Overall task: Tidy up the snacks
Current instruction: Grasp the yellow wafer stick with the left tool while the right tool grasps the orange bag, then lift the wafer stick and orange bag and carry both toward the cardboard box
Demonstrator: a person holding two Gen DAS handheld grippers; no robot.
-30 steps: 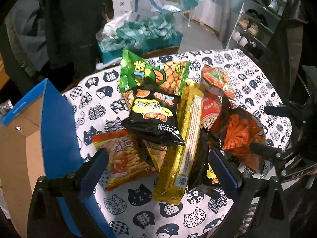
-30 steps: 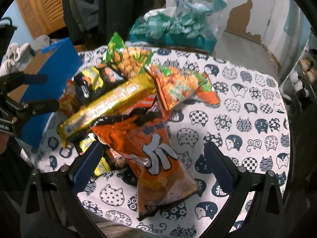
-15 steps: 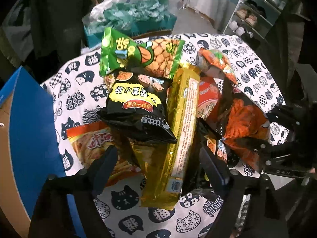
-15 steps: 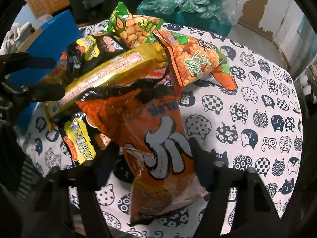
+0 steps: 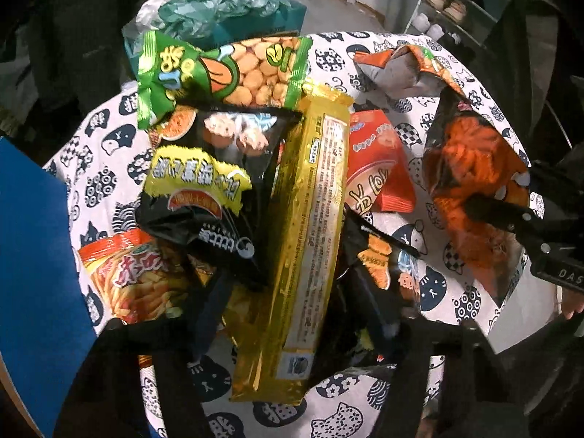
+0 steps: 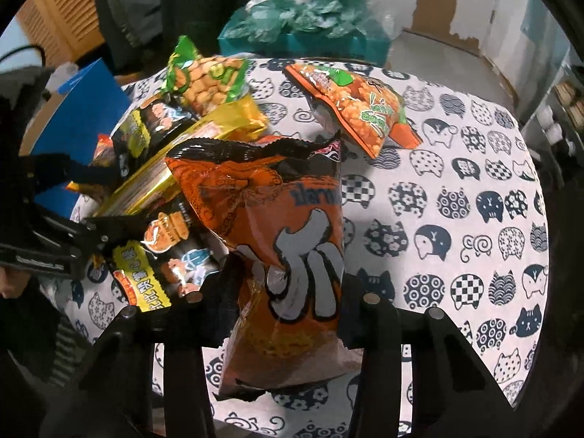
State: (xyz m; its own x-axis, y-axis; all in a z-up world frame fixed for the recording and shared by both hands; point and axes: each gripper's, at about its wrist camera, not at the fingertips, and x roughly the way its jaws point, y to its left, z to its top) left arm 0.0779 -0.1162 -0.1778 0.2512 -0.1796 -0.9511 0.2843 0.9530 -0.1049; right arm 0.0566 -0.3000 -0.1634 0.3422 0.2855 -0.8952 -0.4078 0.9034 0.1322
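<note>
A pile of snack bags lies on a round table with a cat-print cloth (image 6: pixel 456 219). My right gripper (image 6: pixel 288 292) is shut on a big orange snack bag (image 6: pixel 284 219), tilted up off the cloth; it also shows in the left wrist view (image 5: pixel 471 175). My left gripper (image 5: pixel 295 303) straddles the near end of a long gold package (image 5: pixel 303 226), fingers close on both sides; contact is unclear. Around it lie a black-and-yellow bag (image 5: pixel 204 182), a green peanut bag (image 5: pixel 219 69), a red bag (image 5: pixel 376 168) and an orange fries bag (image 5: pixel 135 277).
A blue cardboard box (image 5: pixel 33 255) stands at the table's left edge. An orange-and-green snack bag (image 6: pixel 361 109) lies apart at the far side. Beyond the table are a teal box with plastic bags (image 6: pixel 306 33) and a shoe rack (image 5: pixel 456 3).
Both grippers moved forward into the pile and narrowed. The right one closed on the orange bag and tipped it up; the left one came down around the gold package.
</note>
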